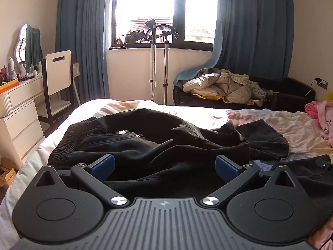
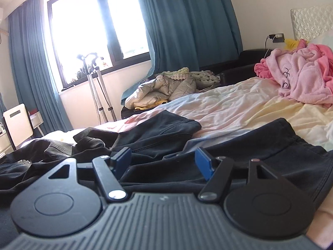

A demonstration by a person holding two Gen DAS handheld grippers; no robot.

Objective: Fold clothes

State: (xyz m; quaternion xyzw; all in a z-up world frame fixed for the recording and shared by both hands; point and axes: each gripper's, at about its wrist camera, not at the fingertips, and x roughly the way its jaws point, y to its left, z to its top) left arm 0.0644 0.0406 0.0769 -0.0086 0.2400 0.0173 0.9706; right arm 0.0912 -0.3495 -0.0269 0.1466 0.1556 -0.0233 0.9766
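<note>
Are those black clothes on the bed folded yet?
No. The black clothes lie rumpled and spread across the bed, in loose ridges and creases.

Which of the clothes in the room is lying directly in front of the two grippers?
The black garment, spread crumpled on the bed. The pink robe lies far off near the headboard, and the beige puffer jacket sits on the dark sofa beyond the bed.

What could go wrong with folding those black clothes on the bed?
The black clothes lie bunched and overlapping, so a gripper might pinch two layers at once and make a crooked fold. Both the left gripper and right gripper are open with nothing held. The pile reaches toward the bed edge, so a pull could perhaps drag it off.
</note>
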